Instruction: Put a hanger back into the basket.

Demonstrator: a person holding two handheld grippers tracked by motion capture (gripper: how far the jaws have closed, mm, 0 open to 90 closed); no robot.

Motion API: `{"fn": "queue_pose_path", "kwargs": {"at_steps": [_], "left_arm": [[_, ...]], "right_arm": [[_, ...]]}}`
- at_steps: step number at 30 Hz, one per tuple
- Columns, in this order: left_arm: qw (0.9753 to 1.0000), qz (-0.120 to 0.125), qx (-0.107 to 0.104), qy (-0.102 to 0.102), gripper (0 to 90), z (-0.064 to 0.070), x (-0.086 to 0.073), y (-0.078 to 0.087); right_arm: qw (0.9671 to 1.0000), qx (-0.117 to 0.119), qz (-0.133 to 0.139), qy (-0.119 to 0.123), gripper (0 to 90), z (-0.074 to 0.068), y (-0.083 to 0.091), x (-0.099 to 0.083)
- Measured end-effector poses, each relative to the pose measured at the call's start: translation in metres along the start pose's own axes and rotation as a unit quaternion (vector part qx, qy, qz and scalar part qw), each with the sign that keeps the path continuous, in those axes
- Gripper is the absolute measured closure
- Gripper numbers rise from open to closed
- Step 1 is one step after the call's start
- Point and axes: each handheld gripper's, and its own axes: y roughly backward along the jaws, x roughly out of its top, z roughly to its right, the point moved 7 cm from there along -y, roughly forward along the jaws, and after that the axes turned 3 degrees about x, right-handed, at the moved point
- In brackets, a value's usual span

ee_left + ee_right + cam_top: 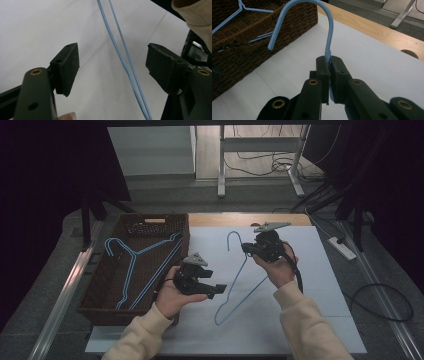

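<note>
The right gripper pinches the blue hanger by its neck, above the white sheet beside the wicker basket. The left gripper gapes around its lower wires; closing off-centre could twist the hanger loose

Grey carpet floor — white desk legs, cables.
</note>
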Motion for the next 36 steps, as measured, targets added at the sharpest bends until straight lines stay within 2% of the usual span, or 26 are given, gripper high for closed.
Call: {"fn": "queue_pose_path", "kwargs": {"at_steps": [5,10,15,20,24,26,29,32,36], "left_arm": [[0.9999,-0.012,-0.001,0.000,28.3,0.004,0.005,-0.010],[0.9995,-0.031,0.008,0.005,32.0,0.004,0.008,-0.024],[0.9988,-0.047,0.011,0.002,49.9,0.006,0.007,-0.032],[0.9994,-0.033,0.000,0.012,78.8,0.003,0.010,-0.029],[0.9993,-0.023,0.006,0.028,83.2,-0.002,0.010,-0.026],[0.9988,-0.010,0.007,0.047,86.4,-0.007,0.010,-0.022],[0.9983,0.003,-0.002,0.058,87.1,-0.008,0.011,-0.019],[0.9977,0.015,-0.002,0.066,87.2,-0.010,0.013,-0.014],[0.9967,0.031,-0.005,0.075,87.2,-0.012,0.015,-0.009]], "right_arm": [[1.0000,0.004,0.007,0.000,86.2,-0.007,0.004,0.006],[0.9998,0.007,0.017,-0.004,86.2,-0.013,0.006,0.011],[0.9997,0.011,0.022,-0.005,86.2,-0.019,0.007,0.014],[0.9994,0.013,0.031,-0.001,86.1,-0.020,0.011,0.017],[0.9988,0.019,0.045,-0.006,86.0,-0.020,0.017,0.021],[0.9980,0.027,0.056,-0.012,85.7,-0.020,0.021,0.023],[0.9973,0.031,0.066,-0.011,85.4,-0.021,0.023,0.024],[0.9964,0.033,0.078,-0.007,83.0,-0.020,0.027,0.026],[0.9938,0.050,0.098,-0.017,67.0,-0.020,0.032,0.027]]}}
